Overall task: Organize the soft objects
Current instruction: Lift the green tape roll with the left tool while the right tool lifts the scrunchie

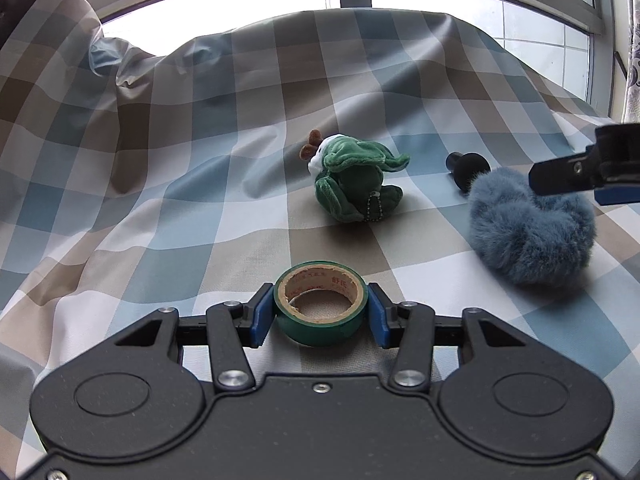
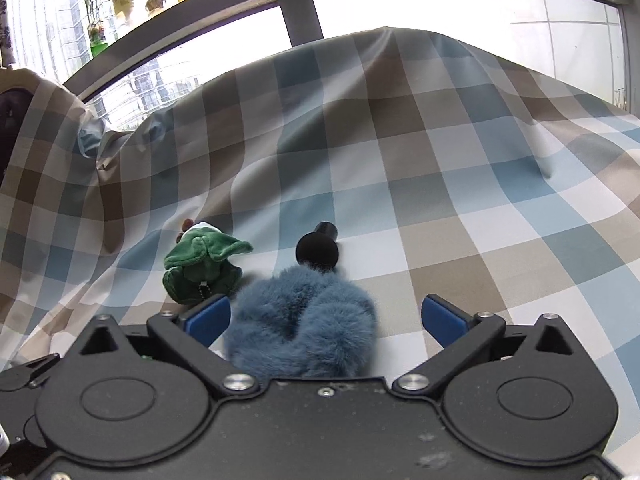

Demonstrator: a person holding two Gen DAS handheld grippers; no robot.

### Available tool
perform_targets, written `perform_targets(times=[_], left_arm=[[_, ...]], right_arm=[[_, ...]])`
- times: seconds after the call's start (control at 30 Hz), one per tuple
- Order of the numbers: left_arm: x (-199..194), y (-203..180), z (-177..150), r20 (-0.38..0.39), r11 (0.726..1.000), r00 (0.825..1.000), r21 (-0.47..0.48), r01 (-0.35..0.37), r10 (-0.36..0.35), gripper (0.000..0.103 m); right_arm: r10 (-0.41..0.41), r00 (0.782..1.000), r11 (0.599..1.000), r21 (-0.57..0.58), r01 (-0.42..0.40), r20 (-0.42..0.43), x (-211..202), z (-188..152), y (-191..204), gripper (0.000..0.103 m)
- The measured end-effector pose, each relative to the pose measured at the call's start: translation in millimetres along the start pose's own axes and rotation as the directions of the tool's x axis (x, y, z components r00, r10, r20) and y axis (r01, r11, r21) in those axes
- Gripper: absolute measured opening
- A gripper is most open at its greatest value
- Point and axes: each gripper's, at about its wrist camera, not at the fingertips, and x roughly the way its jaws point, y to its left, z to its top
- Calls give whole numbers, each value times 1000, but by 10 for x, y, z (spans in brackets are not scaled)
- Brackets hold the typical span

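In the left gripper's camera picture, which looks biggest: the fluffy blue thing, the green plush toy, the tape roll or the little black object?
1. Fluffy blue scrunchie
2. Green plush toy and green tape roll: look alike, and the tape is nearer
3. Black object

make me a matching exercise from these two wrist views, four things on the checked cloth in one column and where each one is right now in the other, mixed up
Things
1. green tape roll
2. blue fluffy scrunchie
3. green plush toy
4. black round-headed object

Places
A. lying just beyond the scrunchie, untouched
B. clamped between the pads of the left tongs
C. between the wide-open pads of the right tongs, nearer the left pad
D. sitting alone on the checked cloth, left of the scrunchie

Pairs: 1-B, 2-C, 3-D, 4-A
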Motion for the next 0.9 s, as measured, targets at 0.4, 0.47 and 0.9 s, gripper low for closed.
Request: perform_targets(times=[0.4,0.47,0.9], left_arm=[[11,58,8,-11,999,1000,-34,21,-21,48],[3,51,21,-12,1000,1000,-28,14,-14,48],[-664,-48,243,43,999,999,-47,22,-20,48]], right_arm=[[-121,985,970,-226,91,-123,479,-96,398,58],[-94,984,978,-201,63,-152,477,-75,365,50],[-34,996,995,-92,26,-87,-339,162,144,49]])
